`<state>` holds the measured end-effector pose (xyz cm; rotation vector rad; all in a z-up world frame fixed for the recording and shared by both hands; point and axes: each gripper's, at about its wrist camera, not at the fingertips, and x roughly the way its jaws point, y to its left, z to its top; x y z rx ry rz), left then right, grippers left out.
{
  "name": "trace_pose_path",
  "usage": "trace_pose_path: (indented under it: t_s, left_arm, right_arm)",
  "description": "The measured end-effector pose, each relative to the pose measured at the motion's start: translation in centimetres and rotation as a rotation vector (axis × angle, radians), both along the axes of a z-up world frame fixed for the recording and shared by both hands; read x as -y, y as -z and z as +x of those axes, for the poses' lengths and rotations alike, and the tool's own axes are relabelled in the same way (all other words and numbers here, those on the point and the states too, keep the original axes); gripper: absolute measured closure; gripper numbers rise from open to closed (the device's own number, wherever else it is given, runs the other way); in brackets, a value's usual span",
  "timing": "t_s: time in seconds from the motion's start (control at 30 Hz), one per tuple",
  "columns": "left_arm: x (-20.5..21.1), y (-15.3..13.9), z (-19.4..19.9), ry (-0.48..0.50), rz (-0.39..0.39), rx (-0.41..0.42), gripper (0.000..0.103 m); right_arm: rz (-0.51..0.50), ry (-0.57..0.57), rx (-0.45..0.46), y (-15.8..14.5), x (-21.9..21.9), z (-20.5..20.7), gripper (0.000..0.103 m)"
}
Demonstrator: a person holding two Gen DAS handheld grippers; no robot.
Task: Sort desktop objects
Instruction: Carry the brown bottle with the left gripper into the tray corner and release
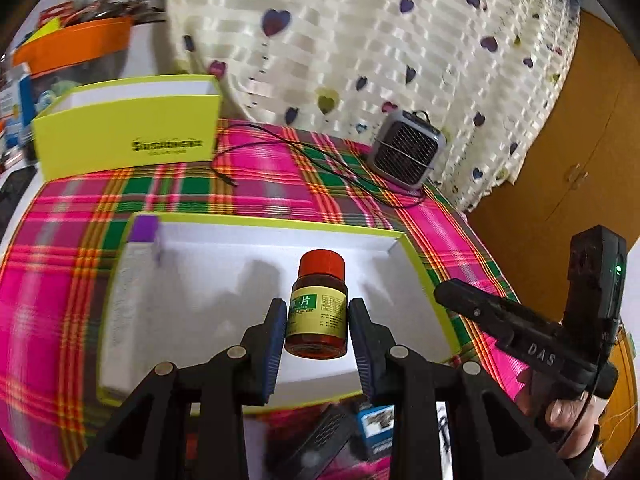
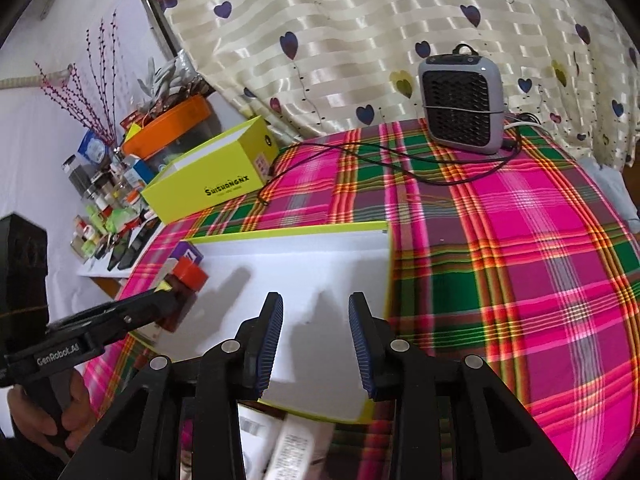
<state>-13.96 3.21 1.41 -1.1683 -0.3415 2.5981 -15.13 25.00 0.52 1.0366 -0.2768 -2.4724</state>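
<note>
My left gripper is shut on a small amber pill bottle with a red cap and yellow label, held above the white inside of a shallow yellow-rimmed box lid. A white box with a purple end lies along the lid's left side. In the right wrist view the bottle shows at the lid's left, held by the left gripper. My right gripper is open and empty over the near part of the lid.
A tall yellow box stands at the back left on the plaid tablecloth. A grey mini fan with a black cable stands at the back. Small items lie below the lid's near edge. A cluttered shelf is to the left.
</note>
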Motion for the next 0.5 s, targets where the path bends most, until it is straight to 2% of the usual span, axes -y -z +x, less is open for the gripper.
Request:
trace_pose_path:
  t_s: [0.17, 0.37, 0.5]
  left_arm:
    - [-2.6, 0.4, -2.0, 0.033, -0.012, 0.031, 0.07]
    - [-5.6, 1.2, -4.8, 0.067, -0.014, 0.076, 0.07]
    - [-7.3, 2.4, -6.9, 0.079, 0.006, 0.144, 0.07]
  right_arm:
    - [-0.015, 0.009, -0.002, 0.5, -1.3, -0.1, 0.067]
    - [-0.109, 0.046, -0.009, 1.3, -3.8, -0.1, 0.067]
    - [-0.17, 0.088, -0.009, 1.5, -5.5, -0.1, 0.067]
